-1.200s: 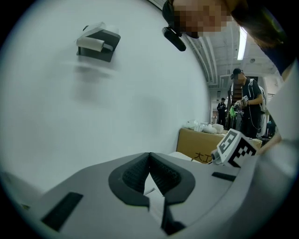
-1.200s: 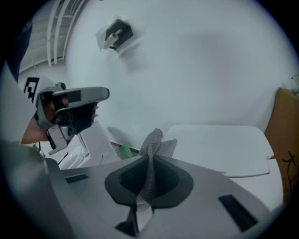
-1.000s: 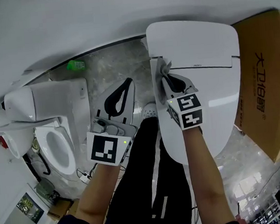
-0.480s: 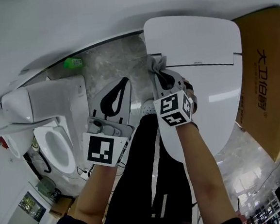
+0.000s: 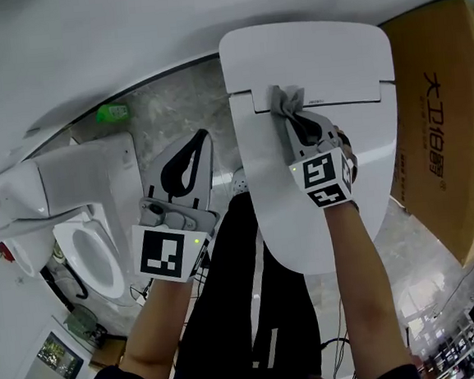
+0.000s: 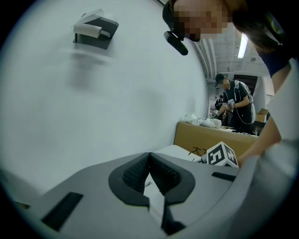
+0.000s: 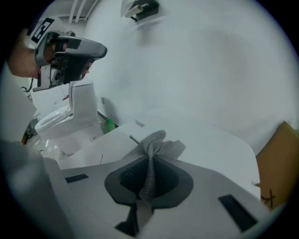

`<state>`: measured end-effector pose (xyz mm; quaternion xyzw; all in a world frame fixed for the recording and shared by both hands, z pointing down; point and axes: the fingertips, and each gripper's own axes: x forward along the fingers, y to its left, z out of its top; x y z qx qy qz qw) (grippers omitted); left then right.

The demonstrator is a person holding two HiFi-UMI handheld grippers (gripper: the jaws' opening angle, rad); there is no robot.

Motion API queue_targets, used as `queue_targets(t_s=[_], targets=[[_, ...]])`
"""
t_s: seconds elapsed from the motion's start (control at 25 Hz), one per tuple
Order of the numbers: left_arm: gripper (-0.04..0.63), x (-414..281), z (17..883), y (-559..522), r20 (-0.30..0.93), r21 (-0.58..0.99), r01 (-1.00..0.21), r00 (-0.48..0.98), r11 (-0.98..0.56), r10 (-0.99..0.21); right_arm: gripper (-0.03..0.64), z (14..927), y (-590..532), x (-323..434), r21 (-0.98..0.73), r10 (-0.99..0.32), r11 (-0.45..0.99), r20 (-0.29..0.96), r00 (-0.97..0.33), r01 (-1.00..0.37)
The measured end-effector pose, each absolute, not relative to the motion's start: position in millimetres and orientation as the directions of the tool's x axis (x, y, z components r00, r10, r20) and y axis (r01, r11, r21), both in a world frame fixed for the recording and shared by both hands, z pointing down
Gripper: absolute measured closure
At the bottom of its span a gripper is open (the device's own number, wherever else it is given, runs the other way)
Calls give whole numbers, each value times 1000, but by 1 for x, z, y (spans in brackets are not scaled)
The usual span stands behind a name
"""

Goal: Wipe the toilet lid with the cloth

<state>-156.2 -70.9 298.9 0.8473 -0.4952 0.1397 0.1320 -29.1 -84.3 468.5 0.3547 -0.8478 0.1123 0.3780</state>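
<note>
My right gripper (image 5: 288,116) pinches the grey cloth (image 5: 288,99) on the white toilet lid (image 5: 306,228), upper centre of the head view, at the hinge seam. Bare lid stretches below it. A cardboard box (image 5: 436,109) borders the lid's right edge. My left gripper (image 5: 200,138), jaws pressed together and empty, hangs beside the lid's left edge.

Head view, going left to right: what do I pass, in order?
Open toilet → left hand-held gripper → closed toilet lid, where the right hand-held gripper holds the cloth → cardboard box.
</note>
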Motion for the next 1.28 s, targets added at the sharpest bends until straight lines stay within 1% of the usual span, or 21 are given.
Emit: queue_targets(t_s=[0.16, 0.4, 0.76, 0.96, 1.08, 1.16, 1.28], targets=[[583, -139, 300, -74, 367, 90, -864, 491, -495, -790, 578, 471, -95, 36, 116, -555, 675, 730, -399, -728], [583, -119, 302, -77, 368, 90, -845, 521, -528, -771, 578, 473, -116, 134, 175, -608, 571, 747, -269, -802], [581, -101, 302, -76, 370, 85, -825, 547, -559, -751, 578, 478, -126, 236, 218, -652, 385, 752, -97, -897], [581, -100, 302, -74, 369, 87, -827, 545, -556, -753, 578, 479, -108, 259, 185, -668, 277, 742, -50, -943], [581, -101, 301, -72, 366, 91, -829, 543, -551, -756, 580, 479, -98, 257, 158, -683, 233, 729, -46, -959], [581, -103, 301, -72, 363, 100, -836, 535, -539, -763, 580, 479, -94, 247, 156, -683, 250, 728, -60, -956], [582, -105, 303, -71, 365, 97, -837, 533, -538, -764, 580, 478, -90, 219, 152, -675, 318, 730, -111, -936]])
